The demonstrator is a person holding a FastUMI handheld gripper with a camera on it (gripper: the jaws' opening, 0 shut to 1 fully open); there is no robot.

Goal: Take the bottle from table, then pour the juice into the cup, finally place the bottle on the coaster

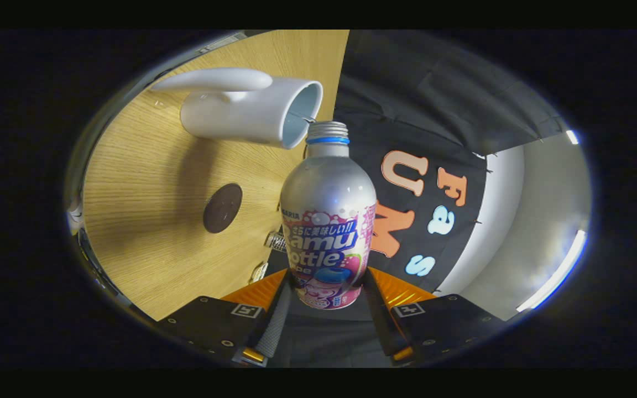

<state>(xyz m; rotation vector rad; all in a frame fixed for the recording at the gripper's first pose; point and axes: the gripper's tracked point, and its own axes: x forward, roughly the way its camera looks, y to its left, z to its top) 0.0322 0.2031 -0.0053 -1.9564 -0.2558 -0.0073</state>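
We see the wooden table (147,221) rolled in the gripper view, its far edge running along the booth's dark cloth wall (434,99); on its bare middle, well apart from everything else, lies a round dark coaster (222,208), flat and with nothing on it. Further along, near that far edge, stands a white cup (246,113) with a long curved handle, its open mouth turned toward the bottle's neck; we cannot tell whether anything is inside it. Two small metal clips (275,241) sit at the table's edge just beside the bottle. The bottle (328,221) is silver with a pink and blue printed label, a blue ring under a threaded neck, and no cap on it; it points straight ahead along the fingers, tilted with the gripper so that its mouth lies just beside the cup's rim, and a thin streak shows between mouth and rim, though we cannot say for sure that it is liquid. The gripper (328,301) is clamped on the bottle's base; both fingers press its sides, one on each flank.
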